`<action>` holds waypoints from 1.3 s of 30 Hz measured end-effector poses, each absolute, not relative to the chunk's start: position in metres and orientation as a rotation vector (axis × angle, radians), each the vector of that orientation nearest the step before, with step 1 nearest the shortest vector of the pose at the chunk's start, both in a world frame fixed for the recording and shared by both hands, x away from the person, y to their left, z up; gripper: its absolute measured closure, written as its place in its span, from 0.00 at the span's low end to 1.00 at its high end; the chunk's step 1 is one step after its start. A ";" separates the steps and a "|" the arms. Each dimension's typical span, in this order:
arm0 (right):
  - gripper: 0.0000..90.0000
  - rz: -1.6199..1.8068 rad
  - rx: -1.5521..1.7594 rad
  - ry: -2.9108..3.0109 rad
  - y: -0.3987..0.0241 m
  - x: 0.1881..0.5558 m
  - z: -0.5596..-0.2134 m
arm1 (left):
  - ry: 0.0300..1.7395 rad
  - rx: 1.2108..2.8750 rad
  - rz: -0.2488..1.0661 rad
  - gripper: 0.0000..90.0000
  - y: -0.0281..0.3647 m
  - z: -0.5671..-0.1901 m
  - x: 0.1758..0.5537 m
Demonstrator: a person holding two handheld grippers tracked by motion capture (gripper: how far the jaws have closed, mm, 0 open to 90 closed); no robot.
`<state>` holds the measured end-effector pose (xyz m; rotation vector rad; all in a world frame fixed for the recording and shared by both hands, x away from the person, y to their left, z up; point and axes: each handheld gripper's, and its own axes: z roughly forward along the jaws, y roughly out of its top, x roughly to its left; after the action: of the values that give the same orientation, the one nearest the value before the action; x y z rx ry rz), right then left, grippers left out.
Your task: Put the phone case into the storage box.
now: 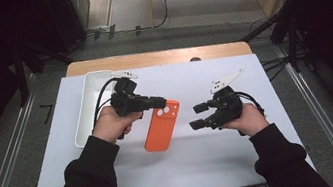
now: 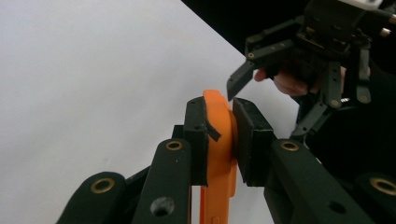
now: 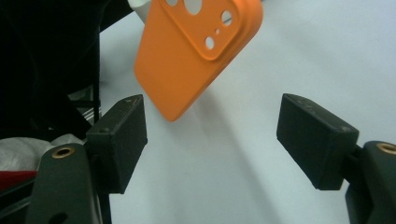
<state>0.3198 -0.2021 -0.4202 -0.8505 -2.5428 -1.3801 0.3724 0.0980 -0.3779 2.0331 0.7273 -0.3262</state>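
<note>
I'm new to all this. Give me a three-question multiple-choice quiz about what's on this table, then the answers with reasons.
1. Where is the white tray?
A. left side of the table
B. right side
C. on the floor

2. What colour is the phone case?
A. blue
B. orange
C. green

3. What are the right gripper jaws doing?
A. clamping the case
B. holding the tray
C. standing open, holding nothing

Answers:
1 A: it lies beside the left gripper.
2 B: orange in every view.
3 C: its gripper view shows bare table between the pads; the left gripper clamps the case.
</note>
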 end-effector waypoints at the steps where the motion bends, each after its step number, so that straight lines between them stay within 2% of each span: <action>1: 0.26 -1.374 -0.838 -2.537 -0.202 0.320 -0.419 | 0.714 2.043 -0.323 0.85 0.097 -0.377 0.372; 23: 0.26 -1.326 -0.530 -2.624 -0.192 0.322 -0.406 | 0.508 2.120 -0.341 0.85 0.085 -0.375 0.364; 39: 0.40 -1.320 -0.488 -2.579 -0.186 0.334 -0.407 | 0.361 2.168 -0.351 0.85 0.076 -0.376 0.355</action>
<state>0.3339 -0.1863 -0.4067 -0.4879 -2.5786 -1.3204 0.3552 0.0762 -0.3762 2.1678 0.3608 -0.3507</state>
